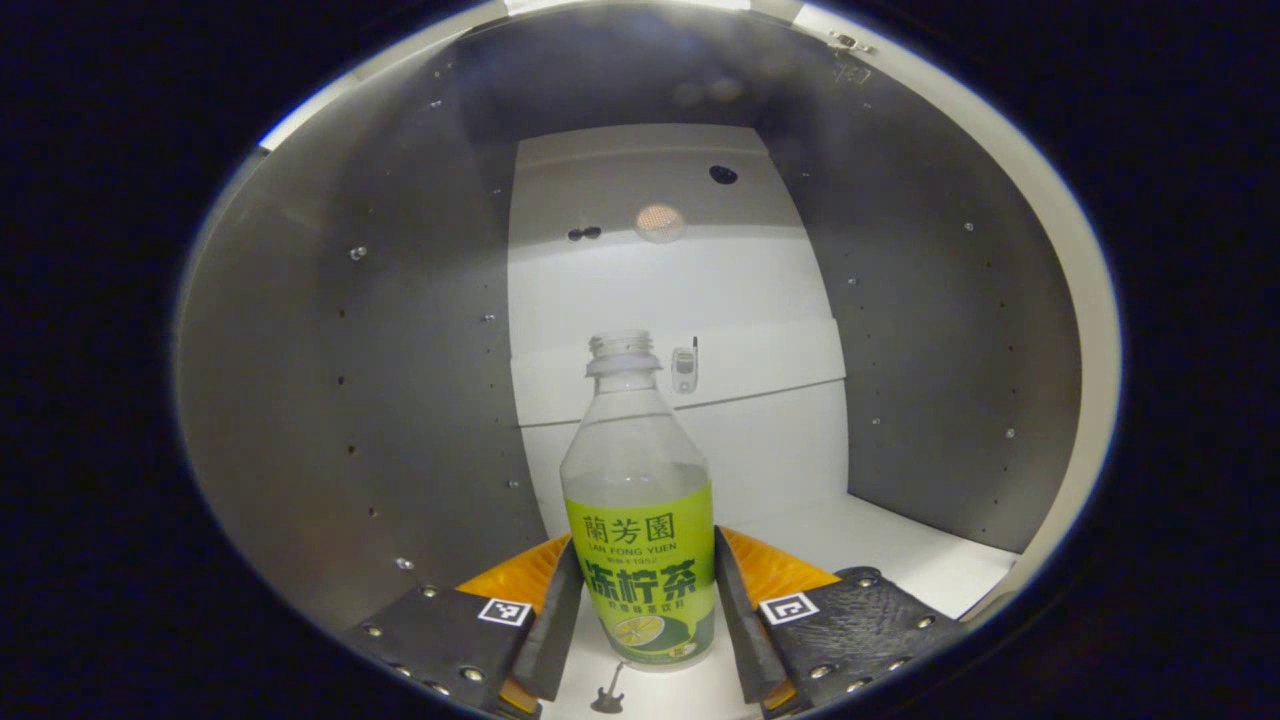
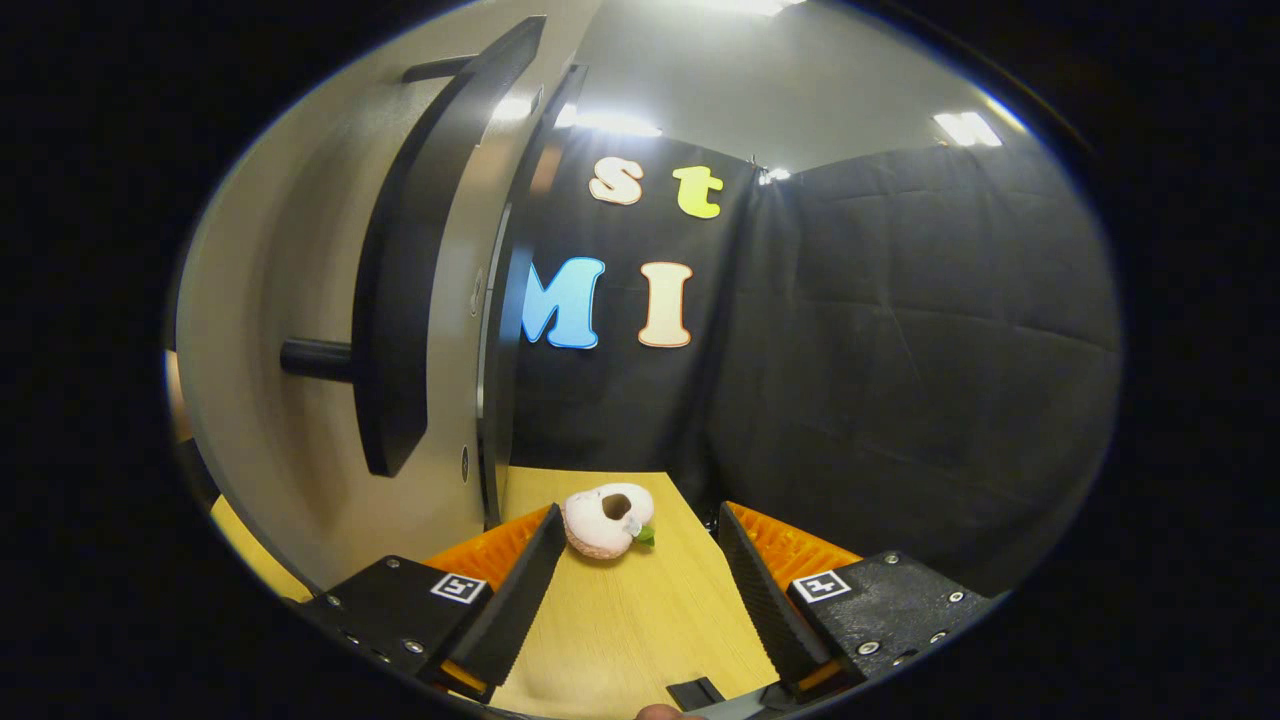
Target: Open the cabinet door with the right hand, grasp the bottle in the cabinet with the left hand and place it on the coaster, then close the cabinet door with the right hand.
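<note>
Left gripper view, near to far. A tiny guitar-shaped trinket (image 1: 608,692) lies on the white cabinet floor (image 1: 900,560) at the bottom edge, just in front of the bottle's base. The bottle (image 1: 640,520) stands upright on that floor, uncapped, clear above and wrapped in a green label below. Behind it, a small phone-shaped charm (image 1: 684,369) sits against the white back panel (image 1: 680,290), near the bottle's neck. Grey side walls (image 1: 380,400) close in on both sides, dotted with peg holes. Nothing stands between me and the bottle.

My left gripper (image 1: 640,610) is inside the cabinet, its jaws spread about the bottle's width, one finger on each side of the labelled lower half. The inner faces sit right against the label, but I cannot tell whether they press on it or merely flank it.

Right gripper view, near to far. My right gripper (image 2: 640,590) hangs over the wooden tabletop (image 2: 620,620), jaws wide apart, holding nothing and touching nothing. Just beyond the fingertips a small pale shoe-shaped object (image 2: 608,520) with a bit of green lies on the wood. To the left the cabinet door (image 2: 280,330) stands open, seen nearly edge-on, its long black handle (image 2: 410,290) well clear of my fingers. Black booth cloth (image 2: 900,350) fills the background.
</note>
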`<action>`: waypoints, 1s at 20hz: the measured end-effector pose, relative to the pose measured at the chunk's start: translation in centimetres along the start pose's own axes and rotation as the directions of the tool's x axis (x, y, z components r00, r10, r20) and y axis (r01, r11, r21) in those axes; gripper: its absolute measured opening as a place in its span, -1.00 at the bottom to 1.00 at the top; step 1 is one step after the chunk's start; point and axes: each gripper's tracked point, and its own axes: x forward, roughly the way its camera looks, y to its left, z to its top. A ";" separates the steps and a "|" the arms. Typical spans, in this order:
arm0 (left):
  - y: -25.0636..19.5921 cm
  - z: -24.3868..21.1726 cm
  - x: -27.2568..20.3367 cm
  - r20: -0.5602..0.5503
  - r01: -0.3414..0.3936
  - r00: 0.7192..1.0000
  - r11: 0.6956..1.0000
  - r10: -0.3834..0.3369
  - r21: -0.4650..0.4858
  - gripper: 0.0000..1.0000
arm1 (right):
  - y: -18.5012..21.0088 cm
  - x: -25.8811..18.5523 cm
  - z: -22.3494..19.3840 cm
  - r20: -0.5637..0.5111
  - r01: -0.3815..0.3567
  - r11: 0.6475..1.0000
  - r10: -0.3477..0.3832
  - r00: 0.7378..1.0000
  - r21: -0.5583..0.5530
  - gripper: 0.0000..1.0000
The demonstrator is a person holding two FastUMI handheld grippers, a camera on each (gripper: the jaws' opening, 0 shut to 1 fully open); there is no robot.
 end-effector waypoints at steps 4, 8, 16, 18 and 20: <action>0.1 0.8 -1.1 0.043 0.025 0.999 0.999 -0.023 -0.040 0.27 | 0.0 0.1 -0.6 -0.004 0.007 1.000 -0.007 1.000 0.019 0.92; -0.2 2.7 -2.4 0.086 0.042 0.996 0.998 -0.037 -0.055 0.27 | 0.3 -0.1 -0.5 0.007 -0.029 1.000 0.029 1.000 0.008 0.92; 0.1 4.9 -3.3 0.143 -0.010 0.990 1.000 0.012 -0.021 0.27 | 0.1 -0.3 -0.8 0.033 -0.187 0.982 0.186 0.982 0.032 0.92; 0.2 4.4 -3.2 0.137 -0.039 0.990 0.999 0.040 -0.009 0.17 | -0.1 -0.1 -1.0 0.033 -0.216 0.976 0.215 0.976 0.032 0.92; 0.3 4.2 -3.0 0.125 -0.077 0.989 0.997 0.074 0.019 0.18 | -0.2 0.0 -0.7 0.044 -0.250 0.968 0.248 0.968 0.029 0.92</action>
